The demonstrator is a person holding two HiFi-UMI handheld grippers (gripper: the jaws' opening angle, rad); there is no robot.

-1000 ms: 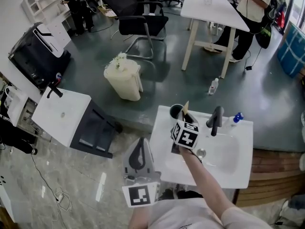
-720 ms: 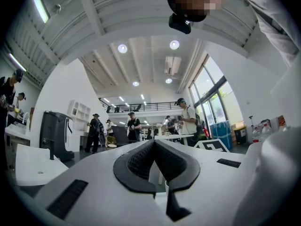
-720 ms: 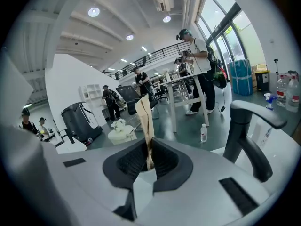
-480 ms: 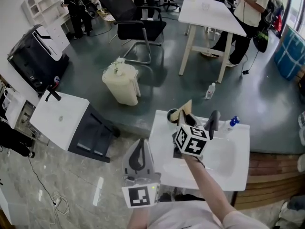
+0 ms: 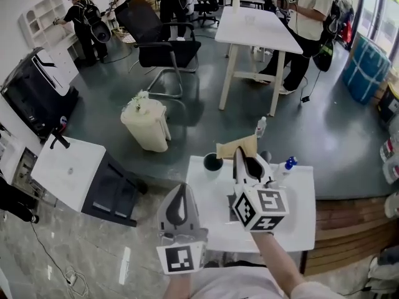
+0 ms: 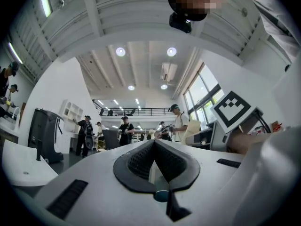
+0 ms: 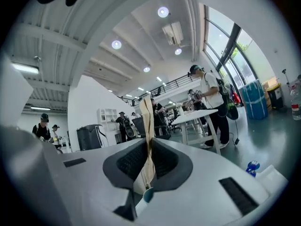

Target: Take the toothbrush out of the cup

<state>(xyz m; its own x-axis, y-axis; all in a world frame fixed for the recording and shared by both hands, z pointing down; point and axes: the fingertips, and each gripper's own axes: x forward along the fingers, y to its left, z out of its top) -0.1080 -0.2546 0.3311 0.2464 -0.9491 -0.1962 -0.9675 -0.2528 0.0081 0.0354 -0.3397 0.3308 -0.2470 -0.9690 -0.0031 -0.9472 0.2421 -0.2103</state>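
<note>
A: Start with the head view. Where is the toothbrush?

B: In the right gripper. The toothbrush is a flat tan piece that sticks out past the jaw tips, over the back of the white washbasin. The cup stands at the basin's back left corner, just left of the toothbrush. Its mouth shows dark, and the toothbrush is outside it.

A: And the other hand?

B: The left gripper hangs over the basin's near left edge, apart from the cup. A small blue-capped bottle stands at the basin's back right.

A: What does the left gripper view give?

B: The left gripper has its jaws pressed together, the pads meeting at the tips. It looks out across the room toward people standing far off. The right gripper's marker cube shows at the right edge.

A: And the right gripper view?

B: The right gripper is pinching the toothbrush. Both pads press on it from either side. Seen edge-on, it is a thin tan strip that stands upright and rises well above the pads. The blue-capped bottle shows low at the right.
</note>
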